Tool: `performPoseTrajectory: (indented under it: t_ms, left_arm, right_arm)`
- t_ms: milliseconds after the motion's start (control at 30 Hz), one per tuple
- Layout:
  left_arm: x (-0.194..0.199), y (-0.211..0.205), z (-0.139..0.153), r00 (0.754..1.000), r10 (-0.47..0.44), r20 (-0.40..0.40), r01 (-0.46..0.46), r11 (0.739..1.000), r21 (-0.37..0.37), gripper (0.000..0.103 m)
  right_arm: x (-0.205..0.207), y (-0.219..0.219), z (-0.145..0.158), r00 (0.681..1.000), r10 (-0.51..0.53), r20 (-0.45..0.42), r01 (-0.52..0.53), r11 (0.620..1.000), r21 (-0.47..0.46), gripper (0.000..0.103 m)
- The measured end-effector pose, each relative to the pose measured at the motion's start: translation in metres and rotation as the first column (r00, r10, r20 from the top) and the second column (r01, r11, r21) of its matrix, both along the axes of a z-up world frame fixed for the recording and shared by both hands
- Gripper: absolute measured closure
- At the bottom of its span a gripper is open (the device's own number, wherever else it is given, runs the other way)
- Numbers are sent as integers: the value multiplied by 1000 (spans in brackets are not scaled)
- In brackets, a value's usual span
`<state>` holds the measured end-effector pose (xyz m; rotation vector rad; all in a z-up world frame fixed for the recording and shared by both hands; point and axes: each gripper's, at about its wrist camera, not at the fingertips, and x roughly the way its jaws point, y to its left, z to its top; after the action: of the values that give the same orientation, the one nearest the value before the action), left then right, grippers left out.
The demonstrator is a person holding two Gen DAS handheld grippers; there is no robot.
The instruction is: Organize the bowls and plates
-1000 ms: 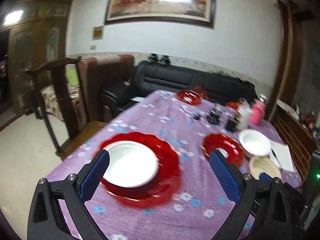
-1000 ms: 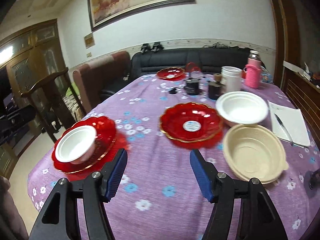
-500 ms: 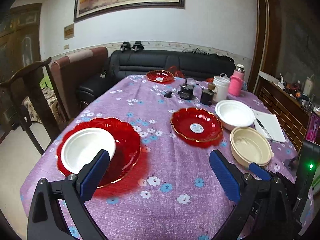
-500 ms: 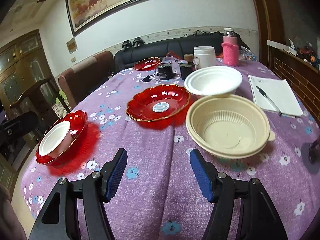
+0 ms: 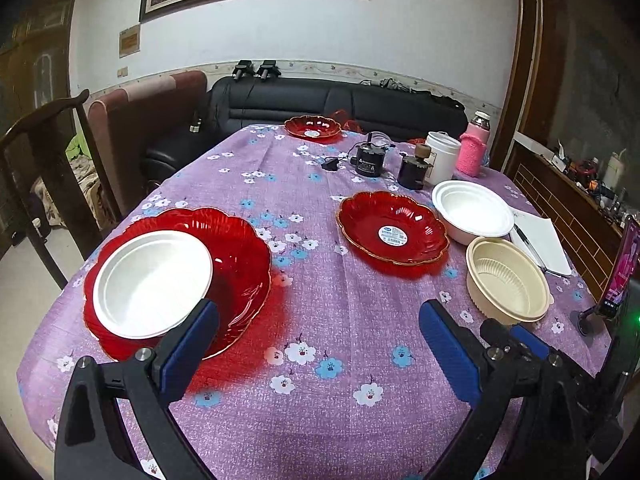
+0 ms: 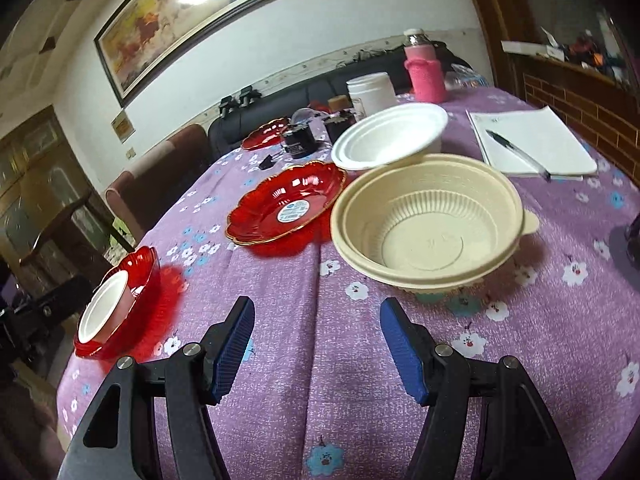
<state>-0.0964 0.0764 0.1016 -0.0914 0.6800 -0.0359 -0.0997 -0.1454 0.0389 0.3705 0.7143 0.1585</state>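
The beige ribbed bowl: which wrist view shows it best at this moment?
The right wrist view. There the beige ribbed bowl is large and near-central, just ahead of the open right gripper, showing its ribbed inside, rim and side tab. The left wrist view shows the same bowl smaller, off to the right beside the white bowl.

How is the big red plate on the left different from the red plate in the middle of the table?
The near red plate carries a white bowl; the middle red plate carries nothing. The middle red plate shows a round sticker at its centre; on the near red plate the bowl hides that spot. The near red plate sits by the table's edge, the middle one beside another white bowl. Both are red, scalloped and gold-rimmed.
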Motion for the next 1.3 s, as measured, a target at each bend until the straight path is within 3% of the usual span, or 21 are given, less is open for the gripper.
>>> performPoseTrajectory:
  t_ms: [233, 367, 600, 867, 1100, 1167, 1300]
  left_arm:
    - [8, 4, -4, 999, -39, -24, 39, 999, -33, 3]
    - [11, 2, -8, 997, -58, -42, 56, 997, -51, 3]
    - [19, -13, -13, 986, -138, -91, 127, 985, -117, 3]
    - [29, -37, -15, 967, -213, -140, 191, 970, -153, 3]
    - [62, -80, -21, 946, -280, -163, 245, 948, -206, 7]
    - [75, -94, -27, 940, -289, -180, 250, 945, -212, 10]
    - [107, -118, -52, 905, -325, -274, 244, 925, -292, 36]
  right_arm:
    - [-15, -15, 10, 999, -42, 22, 41, 999, 11, 34]
    - [-29, -42, 23, 990, -130, 56, 130, 991, -12, 34]
    - [1, -97, 24, 958, -286, -1, 285, 958, -16, 34]
    - [53, -111, -2, 961, -263, -85, 265, 964, 5, 34]
    - [67, -108, -18, 967, -228, -115, 230, 973, 5, 47]
    - [68, -109, -20, 965, -235, -117, 236, 972, -9, 50]
    - [67, -114, -22, 965, -235, -120, 237, 971, 6, 58]
